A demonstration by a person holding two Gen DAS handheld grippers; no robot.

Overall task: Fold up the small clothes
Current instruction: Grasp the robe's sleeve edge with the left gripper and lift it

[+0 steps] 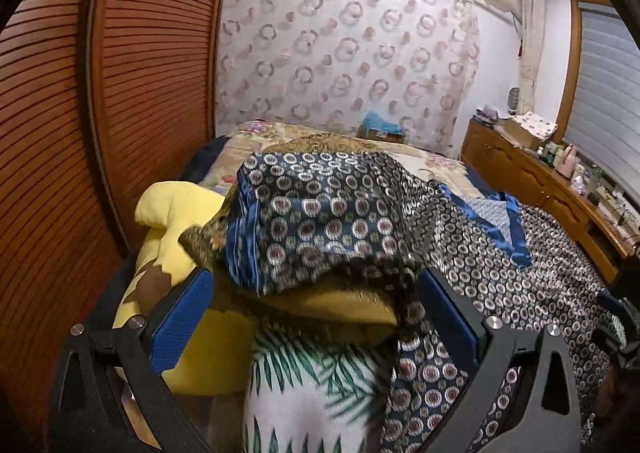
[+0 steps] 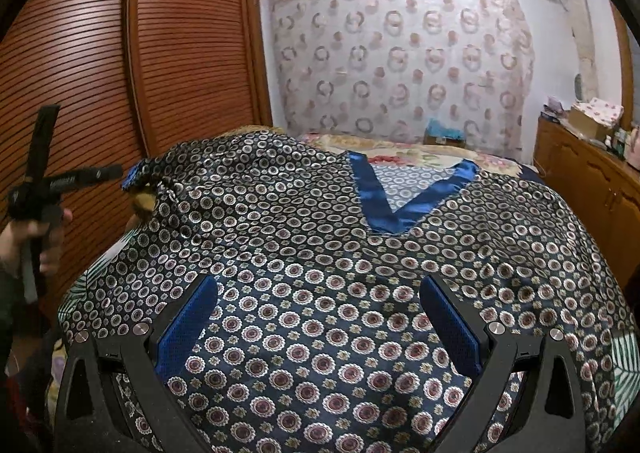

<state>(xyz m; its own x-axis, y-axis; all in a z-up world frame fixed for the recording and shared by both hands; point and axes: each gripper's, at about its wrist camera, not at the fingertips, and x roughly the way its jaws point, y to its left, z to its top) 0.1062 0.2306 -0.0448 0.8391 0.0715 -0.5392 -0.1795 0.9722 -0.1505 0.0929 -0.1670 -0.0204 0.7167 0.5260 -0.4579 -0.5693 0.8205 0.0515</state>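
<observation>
A dark blue patterned top (image 2: 304, 253), printed with small round medallions and trimmed with a shiny blue V-neck (image 2: 384, 205), lies spread over a heap of clothes on the bed (image 2: 420, 151). In the right wrist view the garment fills most of the lower frame, its neckline pointing toward the camera and its left shoulder bunched into a raised fold. The right gripper (image 2: 320, 317) hovers just above the front of the top with its blue-padded fingers (image 2: 188, 325) spread wide apart and nothing between them.

In the left wrist view the left gripper (image 1: 316, 305) also has its fingers (image 1: 182, 317) released and wide apart. Between them sits the folded-over sleeve end of the same top (image 1: 320, 221), draped over a yellow garment (image 1: 188, 221) and a white cloth with green palm leaves (image 1: 312, 385). Whether the pads touch the fabric cannot be told. The sleeve area is slightly blurred.

At the left edge of the right wrist view a hand (image 2: 24, 241) holds the handle of the other gripper. A slatted wooden wardrobe (image 2: 120, 65) stands to the left of the bed, a circle-patterned curtain (image 2: 400, 65) hangs behind it, and a wooden dresser (image 1: 532, 189) runs along the right wall.
</observation>
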